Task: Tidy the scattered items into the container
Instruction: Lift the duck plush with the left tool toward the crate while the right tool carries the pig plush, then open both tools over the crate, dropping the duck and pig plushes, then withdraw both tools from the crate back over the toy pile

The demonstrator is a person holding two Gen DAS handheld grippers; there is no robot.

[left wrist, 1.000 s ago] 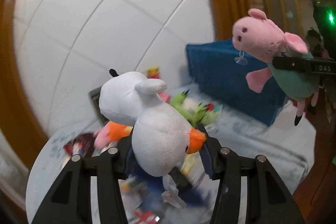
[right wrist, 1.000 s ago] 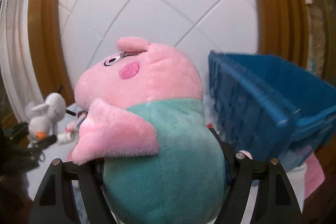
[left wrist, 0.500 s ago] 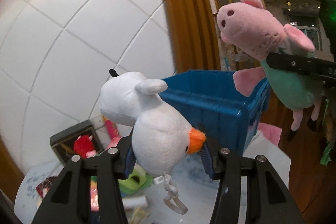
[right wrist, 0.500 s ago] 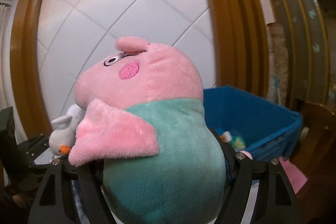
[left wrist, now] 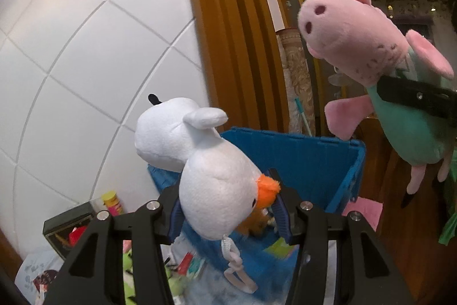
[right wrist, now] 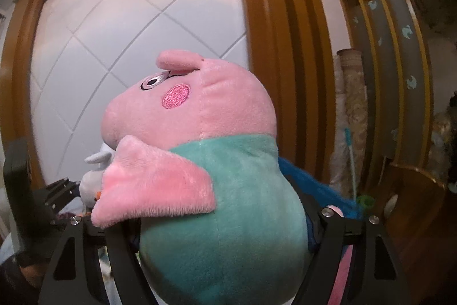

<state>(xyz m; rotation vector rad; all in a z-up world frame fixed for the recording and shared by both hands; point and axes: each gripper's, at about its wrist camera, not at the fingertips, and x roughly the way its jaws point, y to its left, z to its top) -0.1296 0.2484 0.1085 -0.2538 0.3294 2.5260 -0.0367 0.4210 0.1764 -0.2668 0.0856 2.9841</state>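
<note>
Both grippers have risen and swung toward the blue bin over the last second; it now sits straight ahead of and below the left gripper, where before only its side showed off to the right. That left gripper is clamped on the white duck toy, whose body stands upright between the fingers. The right gripper, higher and further right, is clamped round the belly of the pink pig toy, head up. Judging by this, the left one is nearer the opening: 2 toys held, duck likely in ahead of the pig.
</note>
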